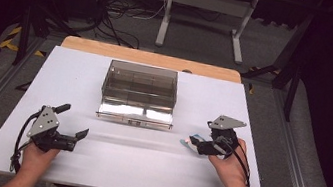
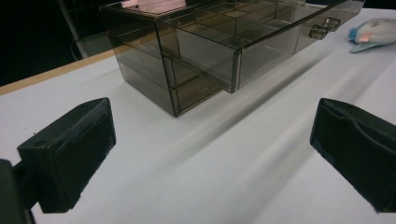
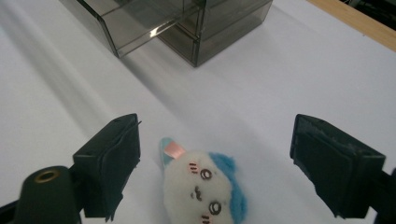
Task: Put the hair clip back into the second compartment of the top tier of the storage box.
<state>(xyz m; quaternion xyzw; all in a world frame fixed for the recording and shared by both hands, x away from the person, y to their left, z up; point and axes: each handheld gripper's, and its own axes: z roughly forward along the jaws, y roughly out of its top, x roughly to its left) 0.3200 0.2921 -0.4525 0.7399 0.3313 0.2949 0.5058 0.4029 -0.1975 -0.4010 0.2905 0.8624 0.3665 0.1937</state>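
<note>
Hiding plush toy (image 3: 205,186) partly: right gripper (image 3: 215,163).

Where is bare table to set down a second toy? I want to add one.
Free: the wide strip between the drawer box and the near table edge, and the patch left of the box. Crowded: around the plush toy between the right tongs.

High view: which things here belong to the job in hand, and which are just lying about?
In the job:
- plush toy, between the open right gripper jaws
- smoky plastic drawer box, drawer pulled out
- left gripper, open

Lying about:
- cables on the floor
- white table frame behind
</note>
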